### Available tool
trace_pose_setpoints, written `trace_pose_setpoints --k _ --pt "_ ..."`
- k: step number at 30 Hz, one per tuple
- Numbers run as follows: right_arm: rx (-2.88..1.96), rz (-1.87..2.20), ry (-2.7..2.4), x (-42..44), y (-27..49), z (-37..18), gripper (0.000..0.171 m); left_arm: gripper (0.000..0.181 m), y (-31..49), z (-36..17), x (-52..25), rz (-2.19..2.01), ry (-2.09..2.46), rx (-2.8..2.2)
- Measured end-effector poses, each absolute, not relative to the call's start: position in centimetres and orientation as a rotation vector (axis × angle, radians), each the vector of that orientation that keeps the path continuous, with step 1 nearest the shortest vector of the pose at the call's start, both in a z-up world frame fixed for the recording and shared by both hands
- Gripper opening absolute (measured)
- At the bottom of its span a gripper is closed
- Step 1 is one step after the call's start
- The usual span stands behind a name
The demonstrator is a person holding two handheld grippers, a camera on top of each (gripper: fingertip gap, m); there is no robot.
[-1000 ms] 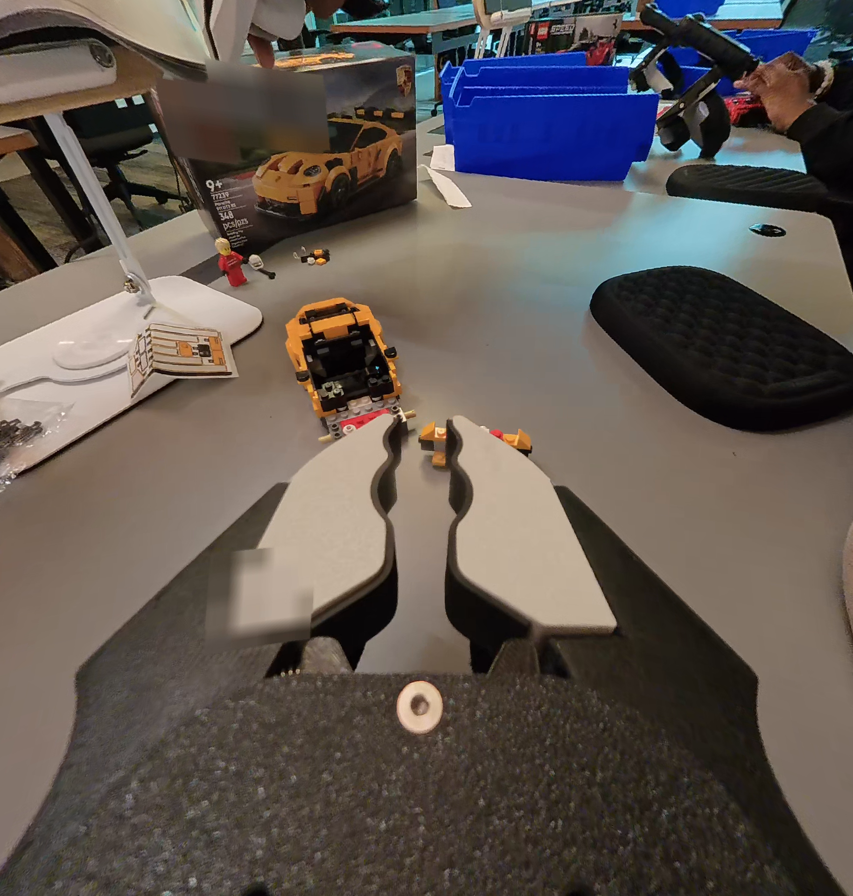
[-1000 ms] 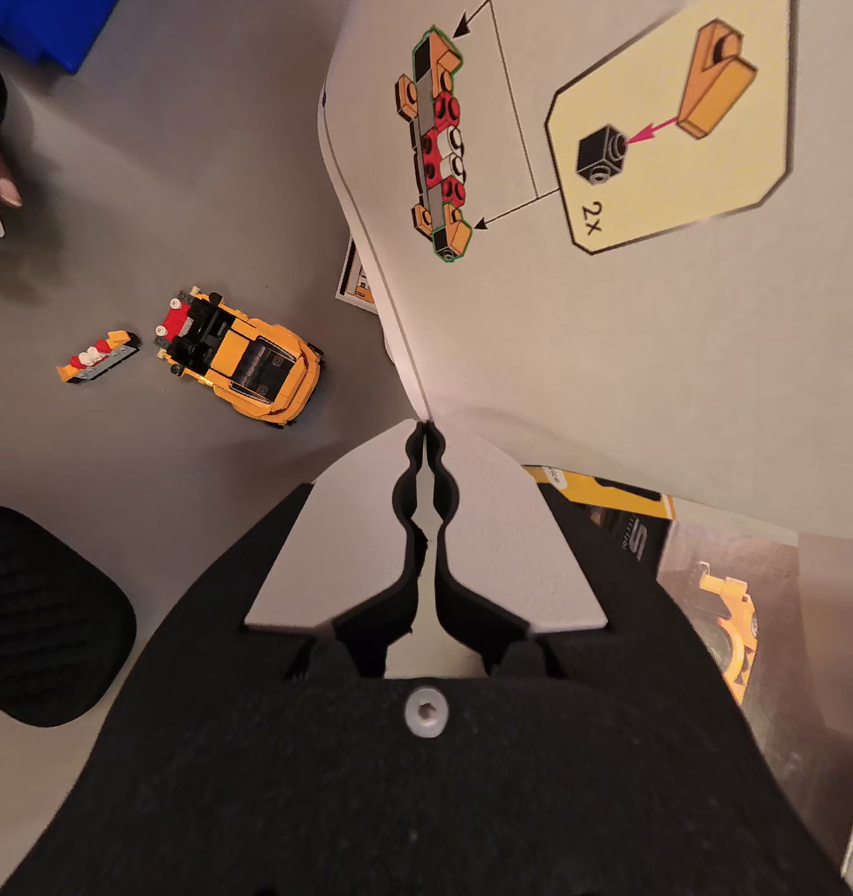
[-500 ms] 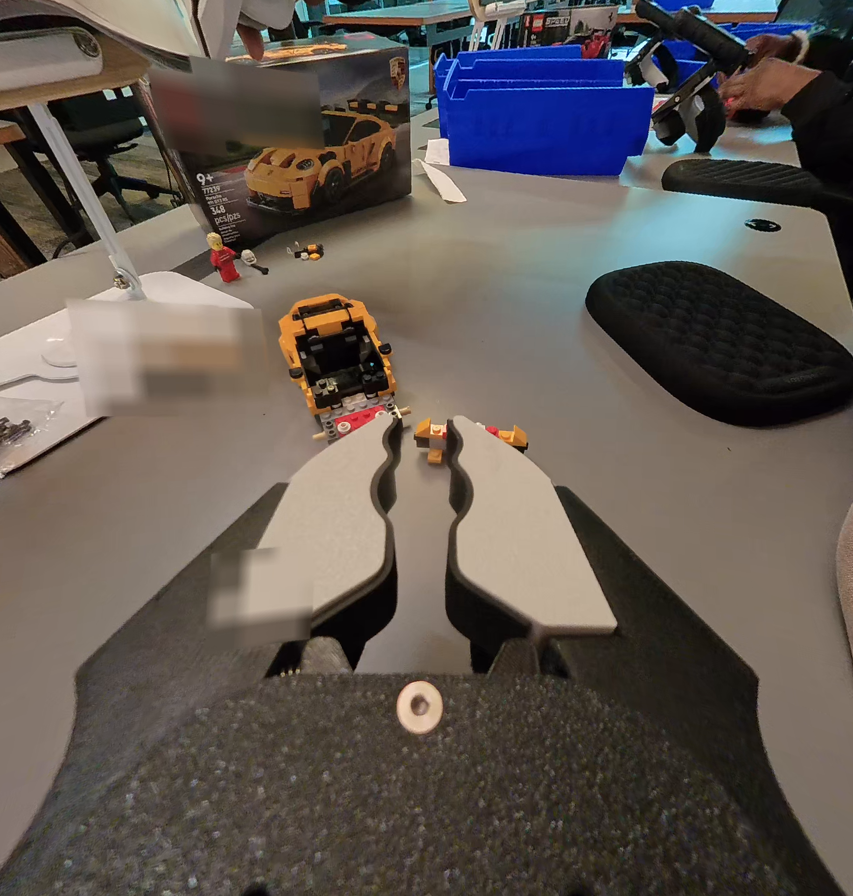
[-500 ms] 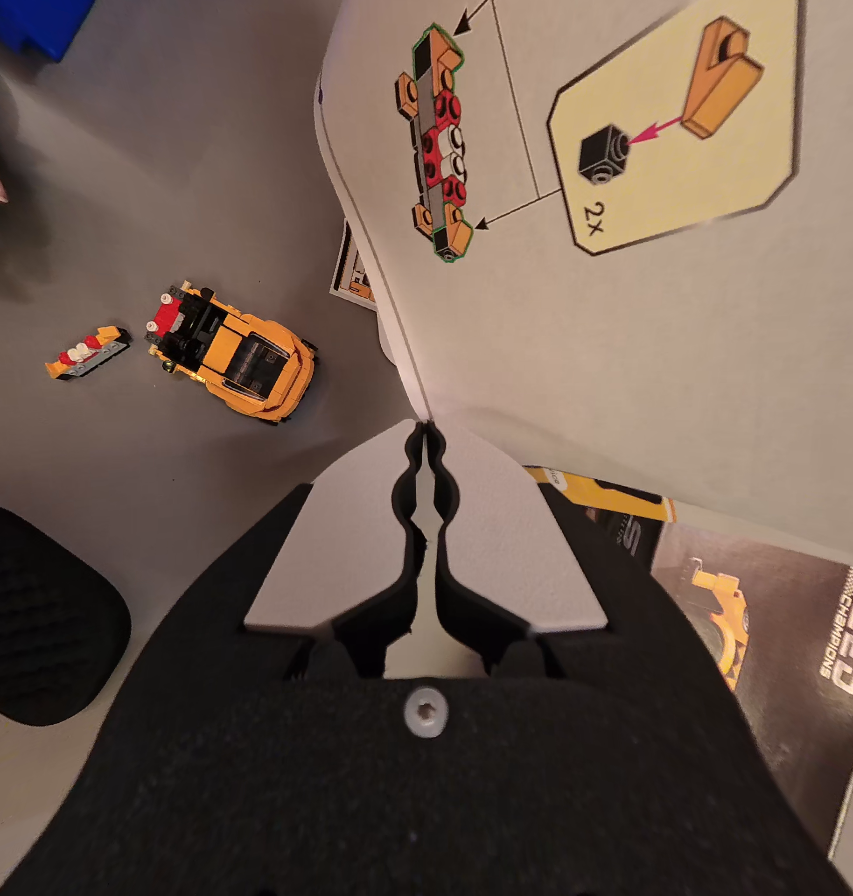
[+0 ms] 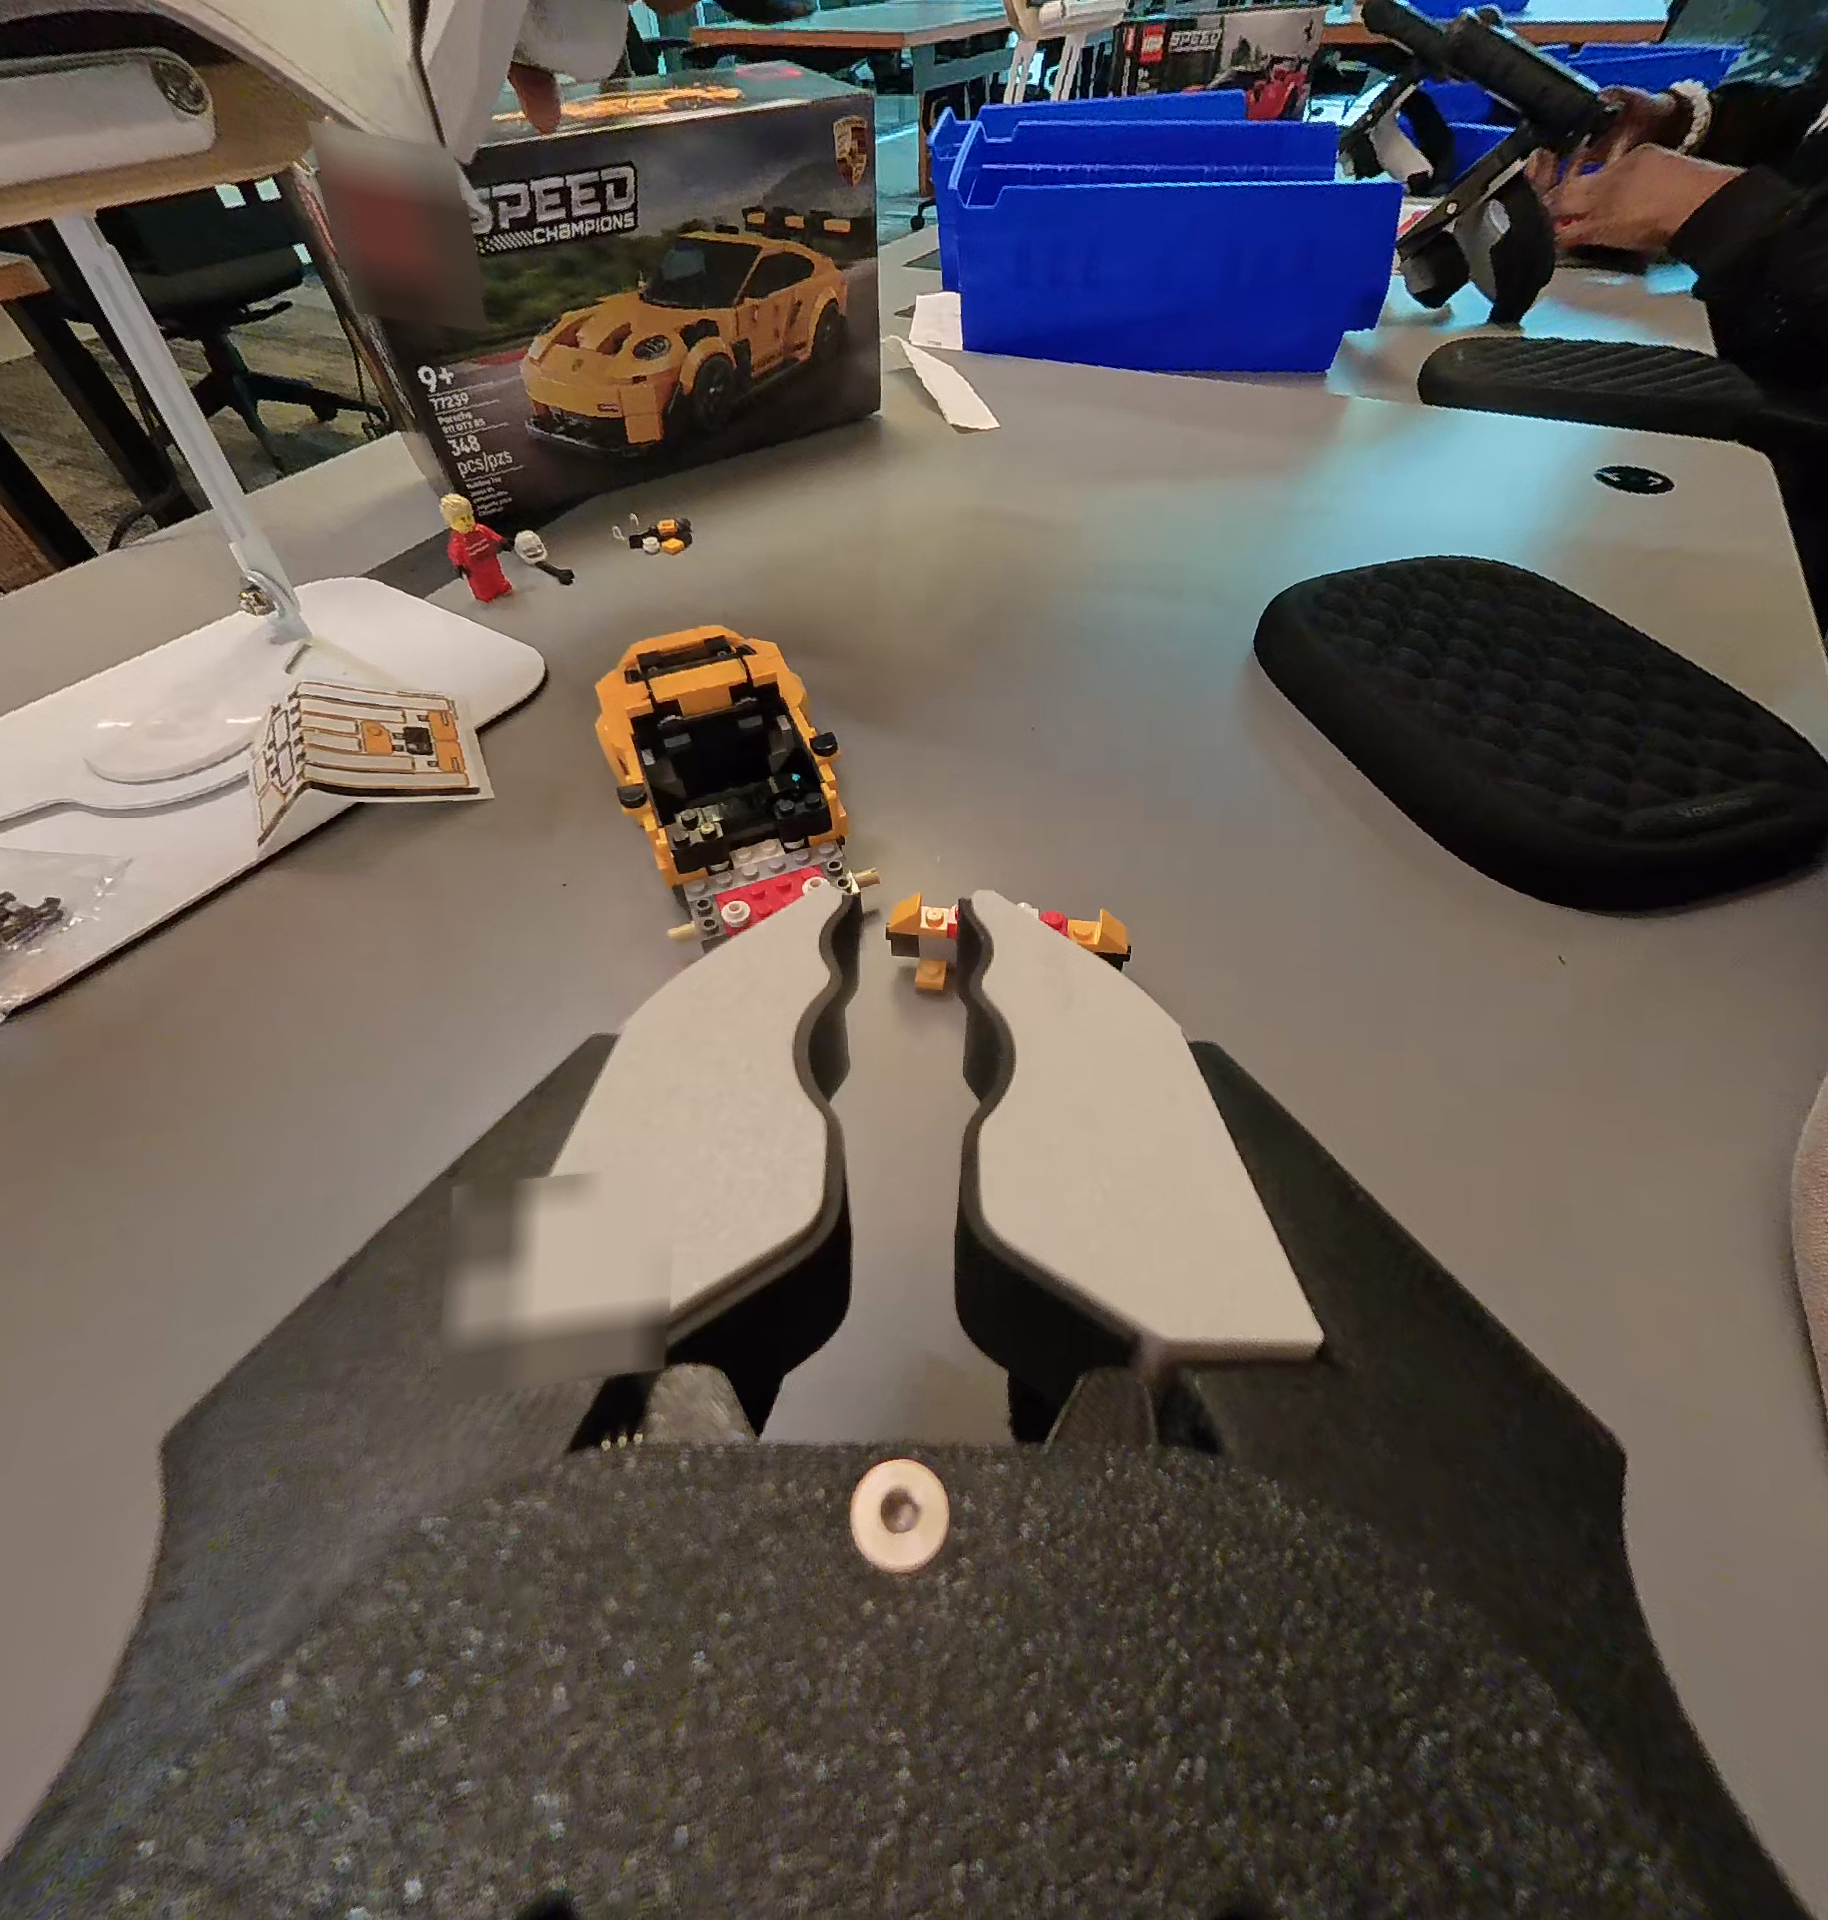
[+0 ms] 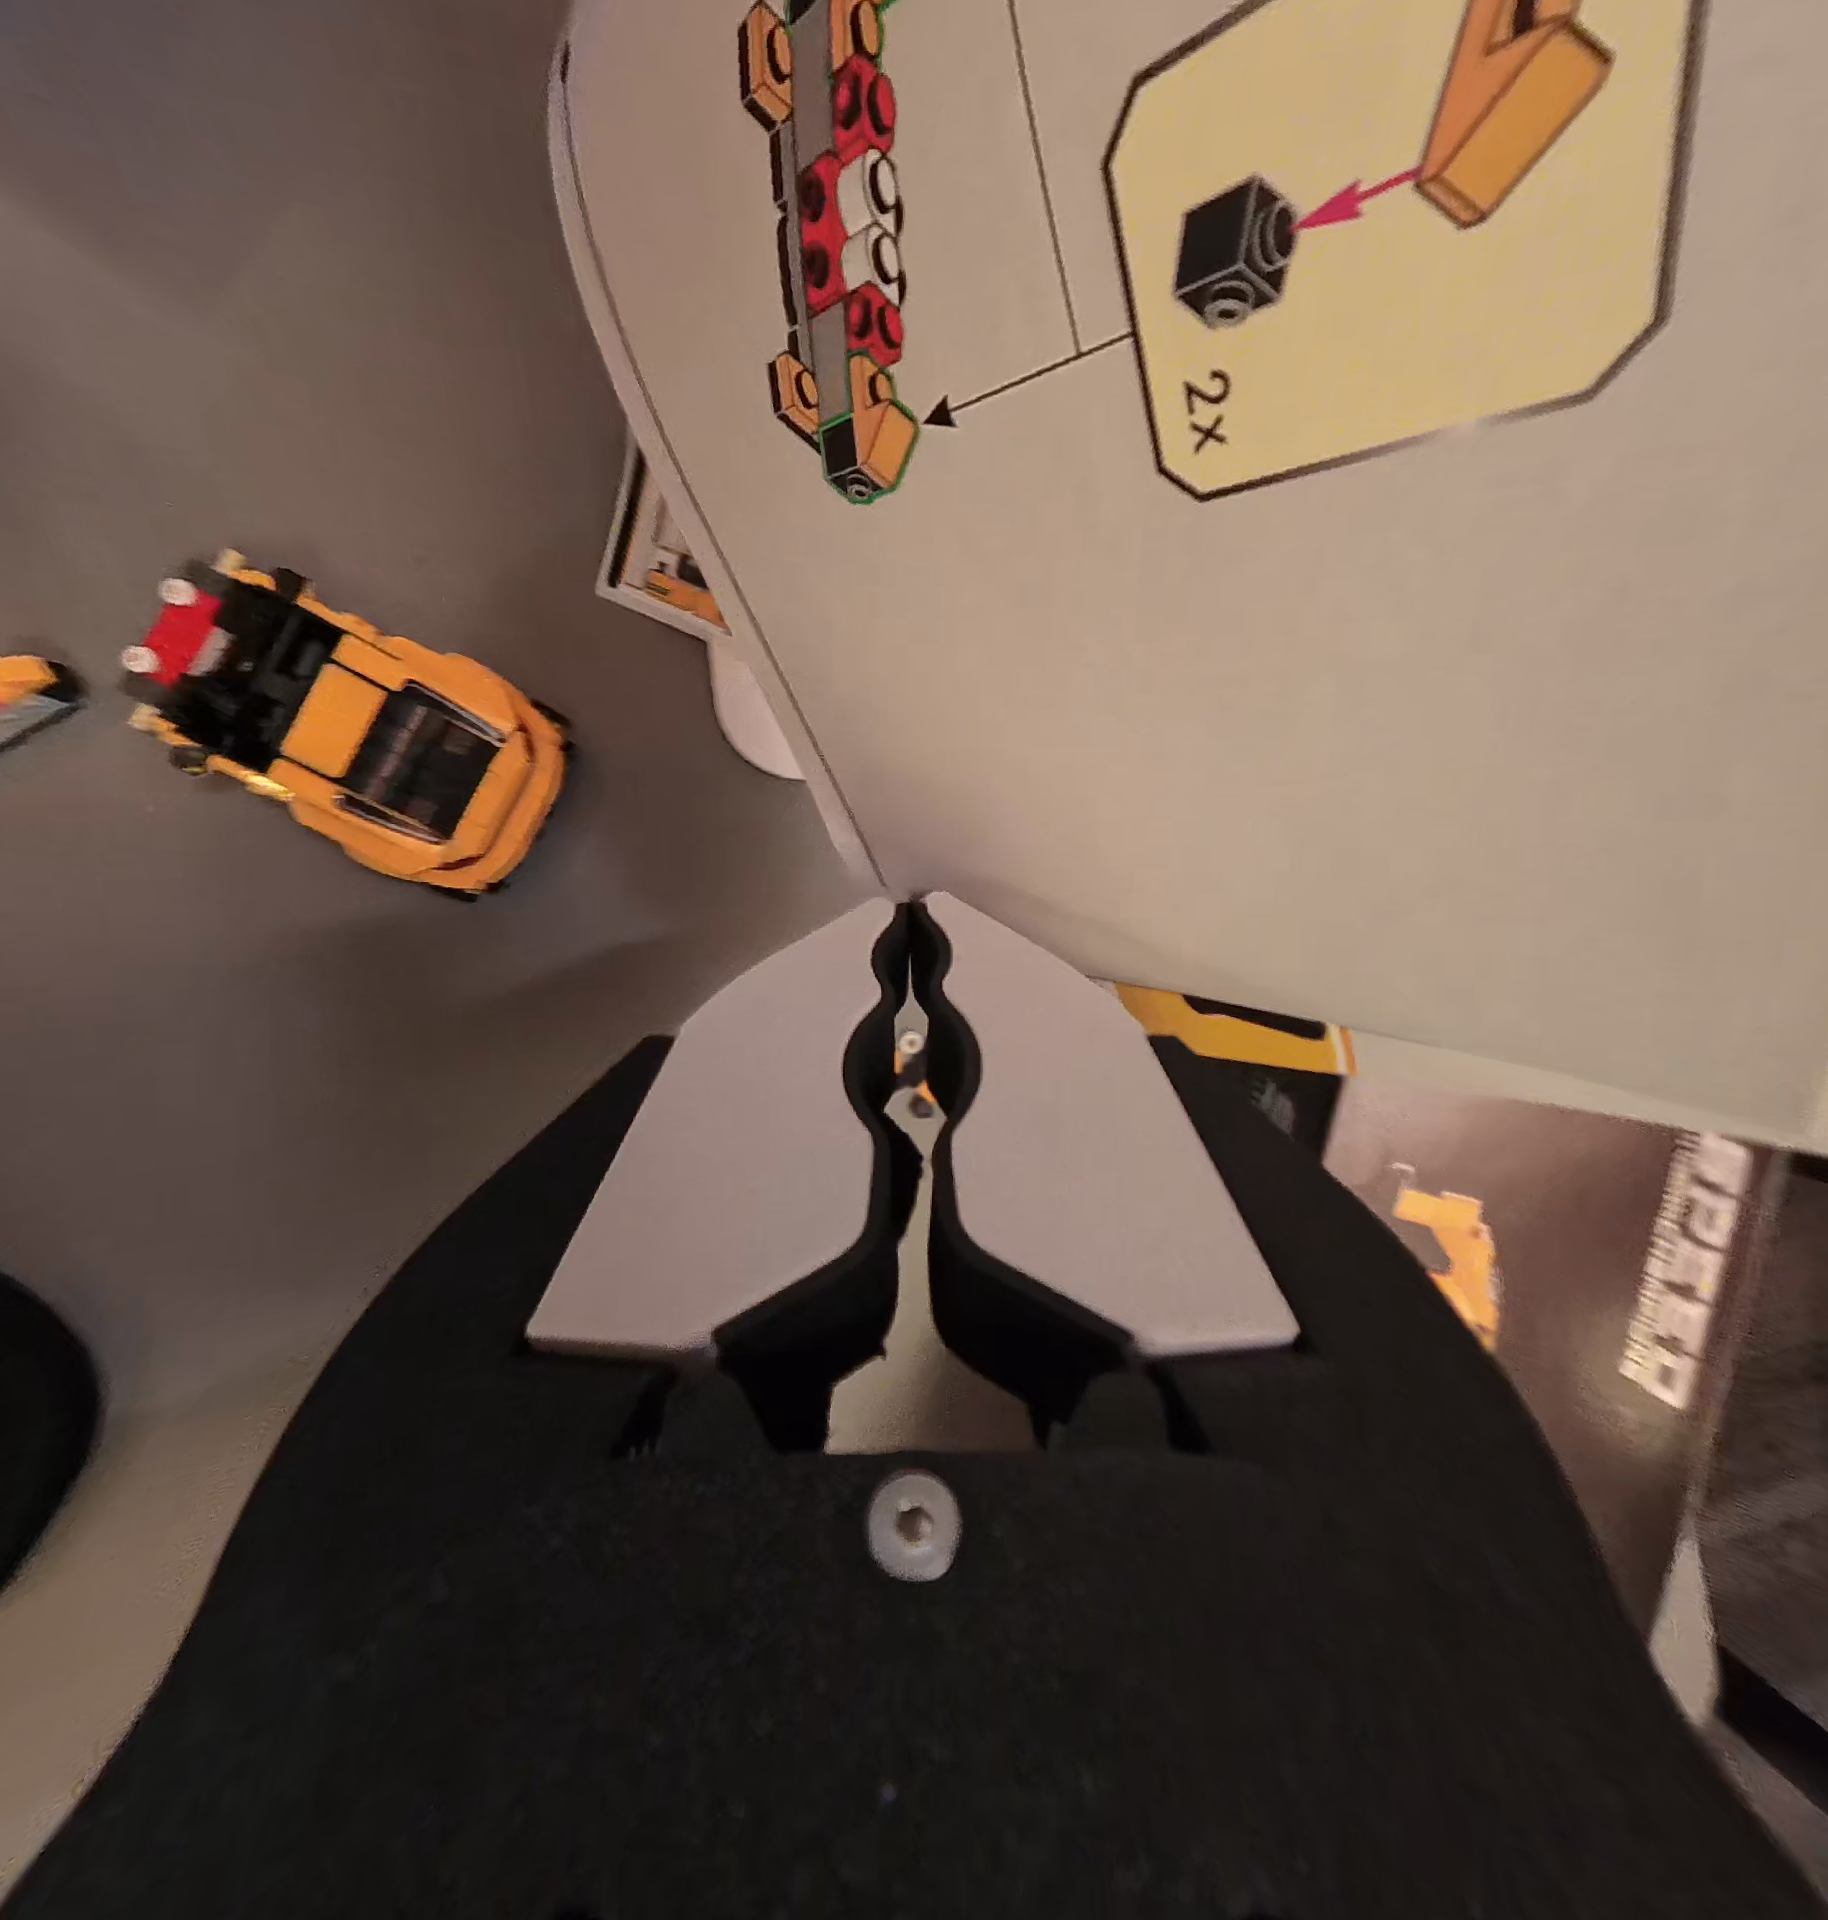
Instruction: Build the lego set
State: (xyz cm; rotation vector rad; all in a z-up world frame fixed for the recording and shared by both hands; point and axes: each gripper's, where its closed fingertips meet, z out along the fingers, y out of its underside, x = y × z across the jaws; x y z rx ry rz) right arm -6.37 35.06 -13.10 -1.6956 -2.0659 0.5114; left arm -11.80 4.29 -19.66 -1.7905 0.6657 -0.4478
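The car [image 5: 721,764] is an orange, part-built body standing upright on the grey table [image 5: 1097,644], nose pointing away, its black cabin open on top and a red and grey studded plate bare at its near end (no wheels show). Just right of that near end, apart from it, lies the strip [image 5: 915,928], a short row of red and white studs with an orange wedge at each tip, partly hidden. The page [image 6: 1305,675] of the manual, lifted and curved, is pinched at its corner, and its drawing shows a strip of the same colours.
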Motion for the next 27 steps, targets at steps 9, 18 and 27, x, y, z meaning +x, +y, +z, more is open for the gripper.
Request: trace_pose_setpoints --k 9,18,27 --pt "-1.189 0.24 -1.265 -6.4 36.7 -6.3 0.042 0.016 4.7 -19.7 -12.1 -0.458 0.631 -1.787" --pt "-1.33 0.434 -1.052 -8.4 41.2 -6.1 0.075 0.015 5.3 -21.0 -12.1 -0.442 0.619 -1.833" --pt "-1.253 0.432 -0.95 -7.5 41.3 -5.2 0.038 0.015 5.6 -21.6 -12.3 -0.434 0.605 -1.86"
